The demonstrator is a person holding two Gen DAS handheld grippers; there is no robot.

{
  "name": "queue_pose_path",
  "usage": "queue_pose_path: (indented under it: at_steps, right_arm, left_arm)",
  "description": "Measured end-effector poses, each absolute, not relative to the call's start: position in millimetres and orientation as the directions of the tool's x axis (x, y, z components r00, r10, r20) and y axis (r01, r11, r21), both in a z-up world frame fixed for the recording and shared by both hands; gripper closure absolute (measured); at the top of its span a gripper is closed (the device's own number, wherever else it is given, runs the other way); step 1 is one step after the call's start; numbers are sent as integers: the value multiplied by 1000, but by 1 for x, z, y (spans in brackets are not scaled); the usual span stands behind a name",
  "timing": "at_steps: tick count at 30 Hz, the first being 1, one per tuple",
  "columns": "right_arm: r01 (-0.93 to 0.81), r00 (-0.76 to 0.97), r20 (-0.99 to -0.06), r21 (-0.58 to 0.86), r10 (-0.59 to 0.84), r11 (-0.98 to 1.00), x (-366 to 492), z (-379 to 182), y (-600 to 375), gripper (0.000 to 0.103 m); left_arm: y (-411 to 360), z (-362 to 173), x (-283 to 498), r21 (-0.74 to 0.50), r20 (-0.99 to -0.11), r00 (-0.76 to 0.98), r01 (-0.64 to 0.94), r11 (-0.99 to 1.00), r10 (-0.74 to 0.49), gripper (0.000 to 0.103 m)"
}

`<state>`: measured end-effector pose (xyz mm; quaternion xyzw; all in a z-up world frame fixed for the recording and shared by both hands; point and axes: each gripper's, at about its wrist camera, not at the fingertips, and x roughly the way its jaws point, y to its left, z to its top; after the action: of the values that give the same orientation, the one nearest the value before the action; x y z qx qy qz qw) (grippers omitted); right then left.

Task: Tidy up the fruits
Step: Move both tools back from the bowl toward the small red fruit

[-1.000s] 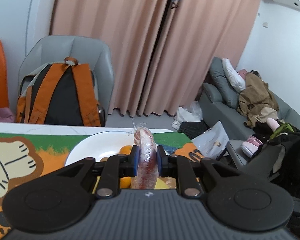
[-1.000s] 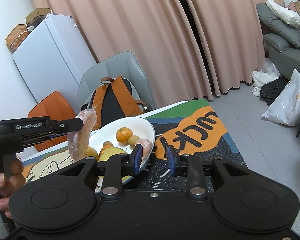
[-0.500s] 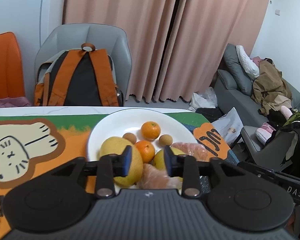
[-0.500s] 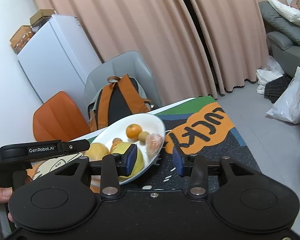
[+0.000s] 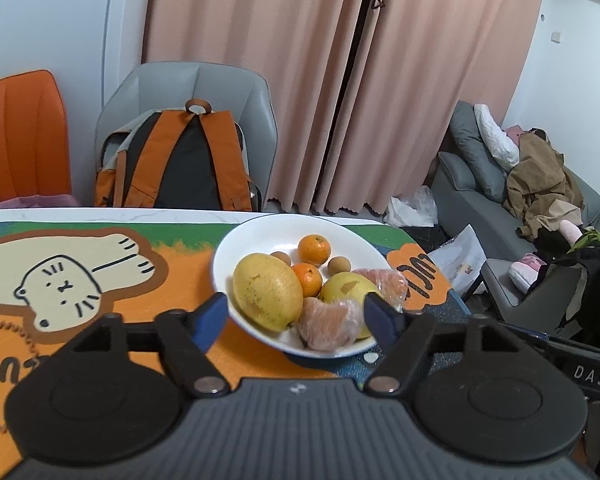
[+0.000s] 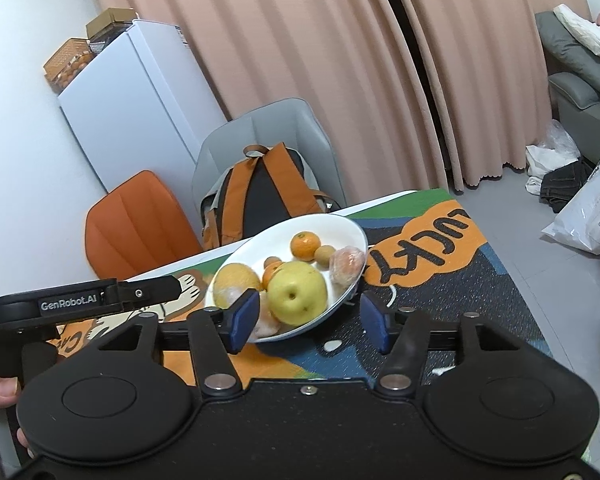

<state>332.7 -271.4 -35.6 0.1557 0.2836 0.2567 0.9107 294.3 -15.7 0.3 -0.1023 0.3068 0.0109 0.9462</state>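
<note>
Since the earlier frames, the wrapped fruit piece point(image 5: 327, 326) has left the left tool point(image 5: 296, 318) and lies in the white bowl point(image 5: 260, 236), and both tools have drawn back from the bowl. The left tool's jaws have just been opening and stand apart with nothing between them; the bowl's near rim sits just ahead of its tips. The right tool point(image 6: 308, 322) has likewise just been opening; its jaws are apart and empty, with the bowl directly ahead.

The bowl rests on the patterned mat point(image 5: 172, 280) covering the surface. It holds a mango point(image 5: 266, 290), a pear point(image 6: 298, 292), two tangerines, several small brown fruits, and a second wrapped piece point(image 6: 346, 264) at the rim to the right of the right tool's centre line. Judged from this layout, the fruit is gathered in one container and the release step is complete.
</note>
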Motion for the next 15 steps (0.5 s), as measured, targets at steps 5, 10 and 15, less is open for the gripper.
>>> queue_pose_path:
  at_steps: [5,10,15]
  right_arm:
    - [-393,703,-432,425,565,815,319,-30,-270,33]
    - [-416,692,-437,410,575,812,305,-27,-266,28]
    - [-429,682,-444,400,581,810,294,-28,-260,28]
  left_arm:
    - [-13,1,276,-188,-577,816,-92,978,-34,19]
    - [-6,-1,258,-206,-572,820,-100,974,-37,15]
    - [1,-7,240,-219,-578,815,-112,969,-36,14]
